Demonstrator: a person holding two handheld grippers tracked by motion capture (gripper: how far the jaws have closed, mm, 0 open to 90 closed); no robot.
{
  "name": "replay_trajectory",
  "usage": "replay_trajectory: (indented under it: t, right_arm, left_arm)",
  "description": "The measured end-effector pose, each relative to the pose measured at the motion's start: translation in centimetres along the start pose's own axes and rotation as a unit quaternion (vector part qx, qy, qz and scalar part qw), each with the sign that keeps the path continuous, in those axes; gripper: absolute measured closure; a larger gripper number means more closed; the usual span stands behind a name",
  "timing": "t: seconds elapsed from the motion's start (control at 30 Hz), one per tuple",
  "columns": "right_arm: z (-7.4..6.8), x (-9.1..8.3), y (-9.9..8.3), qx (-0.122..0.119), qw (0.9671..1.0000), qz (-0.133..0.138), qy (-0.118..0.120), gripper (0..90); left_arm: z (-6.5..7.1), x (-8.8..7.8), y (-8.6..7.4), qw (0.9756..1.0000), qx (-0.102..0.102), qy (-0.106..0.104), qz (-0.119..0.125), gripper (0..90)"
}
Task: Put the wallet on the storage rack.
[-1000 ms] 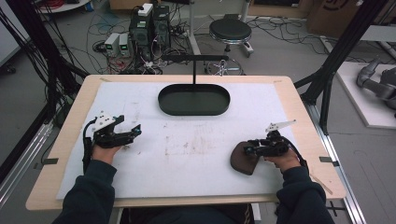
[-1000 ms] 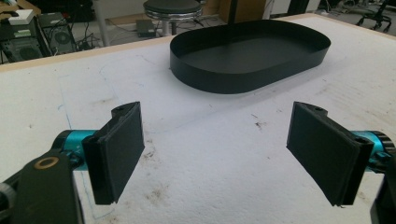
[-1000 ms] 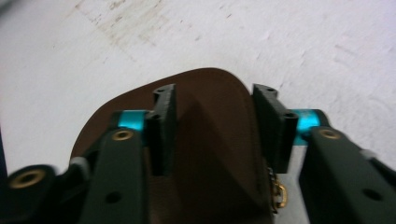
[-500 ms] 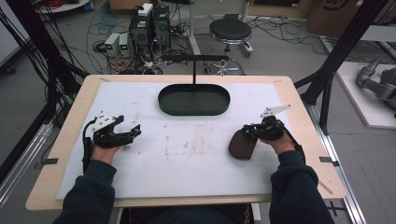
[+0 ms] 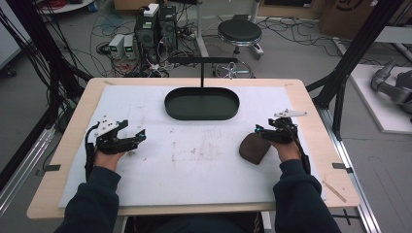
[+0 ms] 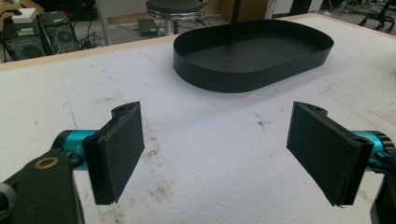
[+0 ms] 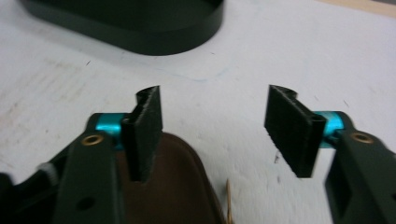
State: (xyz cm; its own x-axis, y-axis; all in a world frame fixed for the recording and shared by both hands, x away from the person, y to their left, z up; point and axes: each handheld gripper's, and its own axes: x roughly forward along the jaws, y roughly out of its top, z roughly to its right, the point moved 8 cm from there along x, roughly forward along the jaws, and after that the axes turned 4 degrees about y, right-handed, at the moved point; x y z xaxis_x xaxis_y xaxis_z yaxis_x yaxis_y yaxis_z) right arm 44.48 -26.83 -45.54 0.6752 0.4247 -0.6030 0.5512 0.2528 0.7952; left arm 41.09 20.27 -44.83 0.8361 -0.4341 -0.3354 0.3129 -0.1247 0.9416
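Note:
A brown leather-like pouch (image 5: 254, 148) lies flat on the white mat, right of centre. My right gripper (image 5: 261, 131) is just beyond its far right edge, jaws wide apart and nothing between them. In the right gripper view the pouch (image 7: 180, 186) lies low under the left jaw of that gripper (image 7: 215, 126). My left gripper (image 5: 140, 137) rests at the left of the mat, open and empty. In its own view the left gripper (image 6: 219, 154) points at the black oval tray (image 6: 210, 79).
The black oval tray (image 5: 170, 104) sits at the far middle of the mat, with a black T-shaped stand (image 5: 201, 73) rising behind it. The tray's wall (image 7: 140, 44) is close ahead of the right gripper. Wooden table edges border the mat.
The right gripper and the brown pouch have moved away from the person, toward the tray. The left gripper has stayed put.

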Motion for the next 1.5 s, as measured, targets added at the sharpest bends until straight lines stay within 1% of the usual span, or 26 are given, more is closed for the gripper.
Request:
replay_trajectory:
  t: [0.03, 0.07, 0.13, 0.2, 0.23, 0.33, 0.4, 0.43, 0.47, 0.57, 0.67, 0.73, 0.8, 0.9, 0.93, 0.97, 1.0, 1.03, 1.07, 1.13, 1.23, 1.27, 1.3, 1.37, 1.43, 1.5]
  right_arm:
    - [-0.1, -0.5, -0.6, 0.012, 0.9999, -0.005, -0.011, 32.6]
    - [-0.2, -0.7, -1.1, 0.015, 0.9996, -0.01, -0.02, 28.1]
    - [-0.5, -1.2, -2.3, 0.046, 0.9987, -0.017, -0.014, 26.9]
    - [-0.7, -1.6, -2.9, 0.064, 0.9977, -0.016, -0.011, 26.2]
    - [-0.9, -1.7, -3.4, 0.071, 0.9972, -0.024, -0.005, 26.0]
    - [-1.1, -2.0, -4.3, 0.083, 0.9955, -0.046, -0.007, 26.2]
    - [-1.4, -1.9, -4.7, 0.096, 0.9933, -0.063, 0.008, 30.9]
    - [-1.7, -1.5, -5.0, 0.101, 0.9915, -0.08, 0.016, 30.3]
    - [-1.8, -1.4, -5.0, 0.104, 0.9912, -0.08, 0.018, 30.3]
    - [-1.7, -0.7, -4.5, 0.094, 0.9916, -0.079, 0.038, 30.4]
    - [-1.4, 0.4, -3.8, 0.071, 0.9929, -0.077, 0.057, 30.3]
    - [-1.1, 1.0, -3.3, 0.048, 0.9935, -0.076, 0.069, 30.3]
    - [-0.9, 1.7, -2.9, 0.008, 0.9951, -0.063, 0.076, 27.4]
    - [-0.7, 2.1, -2.3, -0.058, 0.9929, -0.048, 0.093, 27.5]
    - [-0.7, 2.1, -2.0, -0.07, 0.9928, -0.046, 0.086, 28.1]
    - [-0.7, 1.9, -1.8, -0.073, 0.9939, -0.043, 0.071, 29.9]
    - [-0.9, 1.7, -1.6, -0.066, 0.9955, -0.037, 0.057, 29.3]
    - [-1.0, 1.4, -1.5, -0.045, 0.9972, -0.034, 0.05, 27.7]
    - [-1.3, 1.1, -1.5, -0.009, 0.9986, -0.032, 0.042, 25.8]
    - [-1.6, 0.5, -2.0, 0.047, 0.9975, -0.046, 0.024, 25.4]
    - [-2.1, 0.2, -3.0, 0.087, 0.9946, -0.056, 0.008, 21.8]
    - [-2.3, 0.4, -3.3, 0.099, 0.9932, -0.059, 0.017, 21.8]
    - [-2.5, 0.6, -3.6, 0.102, 0.9924, -0.063, 0.028, 21.8]
    - [-2.6, 1.1, -3.8, 0.091, 0.9923, -0.072, 0.044, 21.8]
    - [-2.3, 1.4, -3.6, 0.07, 0.9935, -0.066, 0.062, 22.4]
    - [-1.9, 1.7, -3.4, 0.049, 0.993, -0.065, 0.085, 22.8]
  left_arm:
    - [0.0, 0.0, 0.0, 1.0, -0.001, -0.001, 0.001, 18.7]
    - [0.0, 0.0, 0.0, 1.0, -0.001, 0.0, 0.002, 18.7]
    - [0.1, 0.0, 0.1, 1.0, -0.001, -0.001, 0.002, 18.7]
    - [0.0, 0.0, 0.1, 1.0, -0.001, -0.001, 0.003, 18.7]
    - [0.0, 0.0, 0.1, 1.0, -0.001, -0.002, 0.003, 18.7]
    - [0.0, -0.1, 0.1, 1.0, 0.0, -0.001, 0.003, 18.7]
    - [0.0, 0.0, 0.1, 1.0, -0.002, -0.001, 0.003, 18.7]
    - [0.0, 0.0, 0.0, 1.0, -0.001, -0.001, 0.002, 18.7]
    - [0.0, 0.0, 0.0, 1.0, -0.002, -0.001, 0.001, 18.7]
    - [0.1, 0.0, 0.0, 1.0, 0.002, 0.0, 0.0, 18.7]
    - [0.1, 0.0, 0.0, 1.0, 0.002, -0.001, -0.001, 18.7]
    - [0.1, 0.0, 0.0, 1.0, 0.002, -0.001, -0.001, 18.7]
    - [0.0, 0.0, 0.0, 1.0, 0.001, 0.001, -0.001, 18.7]
    - [0.0, -0.1, 0.0, 1.0, -0.002, 0.0, 0.0, 18.7]
    - [-0.1, -0.1, 0.0, 1.0, -0.001, 0.001, 0.001, 18.7]
    - [-0.1, -0.1, 0.0, 1.0, -0.002, 0.0, 0.001, 18.8]
    - [-0.1, -0.1, 0.0, 1.0, -0.002, 0.001, 0.002, 18.8]
    - [-0.1, -0.1, 0.0, 1.0, -0.003, 0.001, 0.002, 18.8]
    - [-0.2, -0.1, 0.0, 1.0, -0.003, 0.001, 0.001, 18.7]
    - [-0.2, -0.1, 0.0, 1.0, -0.003, 0.0, 0.001, 18.8]
    - [-0.1, -0.1, 0.0, 1.0, -0.001, 0.0, 0.001, 18.8]
    - [0.0, -0.1, 0.0, 1.0, -0.001, -0.001, 0.0, 18.8]
    - [0.0, -0.1, 0.0, 1.0, -0.001, -0.002, 0.001, 18.9]
    - [0.1, -0.1, 0.1, 1.0, 0.001, -0.002, 0.001, 19.1]
    - [0.1, -0.1, 0.0, 1.0, 0.001, -0.001, 0.001, 19.1]
    - [0.1, 0.0, 0.0, 1.0, 0.002, -0.002, -0.001, 19.2]
